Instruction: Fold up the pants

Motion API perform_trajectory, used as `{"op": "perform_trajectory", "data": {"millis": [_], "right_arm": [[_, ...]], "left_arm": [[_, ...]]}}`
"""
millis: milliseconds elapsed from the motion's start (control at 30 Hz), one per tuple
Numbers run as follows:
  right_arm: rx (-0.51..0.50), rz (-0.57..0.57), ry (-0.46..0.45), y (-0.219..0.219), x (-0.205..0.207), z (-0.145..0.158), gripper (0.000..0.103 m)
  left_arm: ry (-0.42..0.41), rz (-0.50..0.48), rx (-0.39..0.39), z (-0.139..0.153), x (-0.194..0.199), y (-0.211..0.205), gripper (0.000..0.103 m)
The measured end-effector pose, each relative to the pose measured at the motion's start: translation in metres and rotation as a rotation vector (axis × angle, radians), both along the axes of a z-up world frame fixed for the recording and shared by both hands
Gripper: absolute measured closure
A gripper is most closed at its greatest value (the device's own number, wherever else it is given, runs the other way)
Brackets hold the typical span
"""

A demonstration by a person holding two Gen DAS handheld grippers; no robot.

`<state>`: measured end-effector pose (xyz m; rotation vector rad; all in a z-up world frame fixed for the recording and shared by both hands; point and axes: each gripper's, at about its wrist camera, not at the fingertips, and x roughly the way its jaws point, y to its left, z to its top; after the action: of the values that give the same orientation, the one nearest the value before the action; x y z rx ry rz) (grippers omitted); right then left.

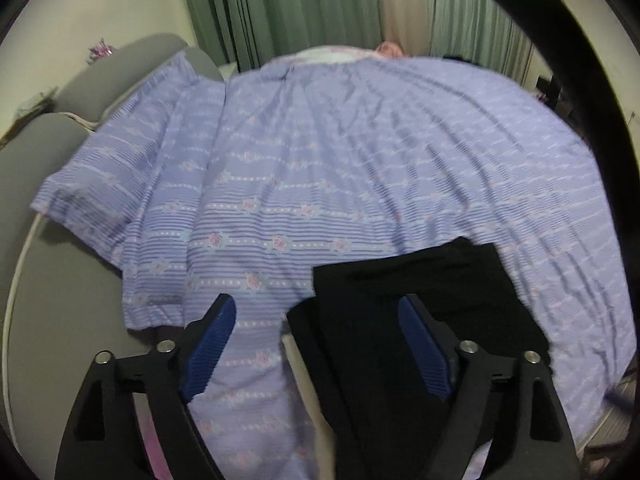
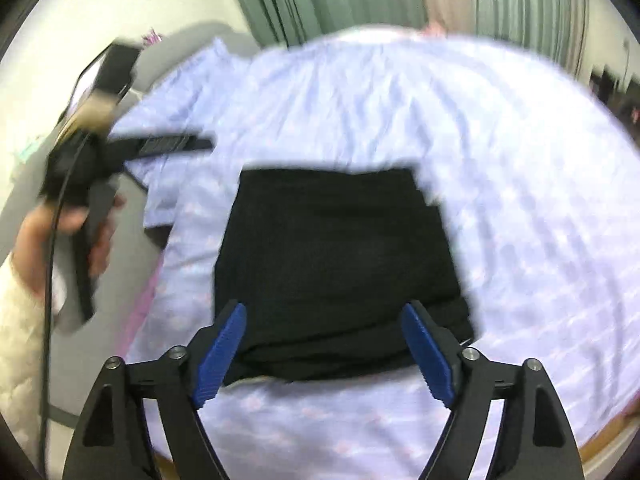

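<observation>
The black pants (image 2: 340, 264) lie folded in a compact rectangle on the lilac striped bedcover (image 2: 500, 140). In the left wrist view the pants (image 1: 420, 312) lie at the lower right. My right gripper (image 2: 324, 312) is open and empty, hovering above the near edge of the folded pants. My left gripper (image 1: 316, 304) is open and empty, above the left edge of the pants. It also shows in the right wrist view (image 2: 200, 145), held up at the left, above the bedcover and apart from the pants.
A pillow (image 1: 132, 152) in the same lilac cover lies at the bed's left side. Grey floor (image 1: 60, 320) is to the left of the bed. Green curtains (image 1: 300, 8) hang behind the bed. The bed's near right edge (image 2: 608, 440) shows wood.
</observation>
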<state>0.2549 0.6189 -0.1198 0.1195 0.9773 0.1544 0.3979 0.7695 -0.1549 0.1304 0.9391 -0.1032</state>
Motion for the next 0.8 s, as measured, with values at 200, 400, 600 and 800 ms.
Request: {"op": "perform_trajectory", "data": {"millis": [200, 400, 600, 800], "right_arm": [[-0.057, 0.008, -0.154, -0.054, -0.023, 0.051, 0.016], [-0.072, 0.069, -0.238, -0.116, -0.052, 0.085, 0.015], [-0.087, 0.204, -0.3, -0.187, -0.091, 0.11, 0.014], [-0.145, 0.271, -0.337, -0.252, -0.133, 0.128, 0.011]], "left_arm": [[-0.077, 0.009, -0.002, 0.042, -0.075, -0.047, 0.008], [-0.146, 0.042, 0.01, 0.072, -0.15, -0.115, 0.003], [-0.21, 0.157, -0.021, 0.091, -0.227, -0.2, 0.0], [-0.23, 0.243, -0.097, 0.101, -0.283, -0.266, 0.0]]}}
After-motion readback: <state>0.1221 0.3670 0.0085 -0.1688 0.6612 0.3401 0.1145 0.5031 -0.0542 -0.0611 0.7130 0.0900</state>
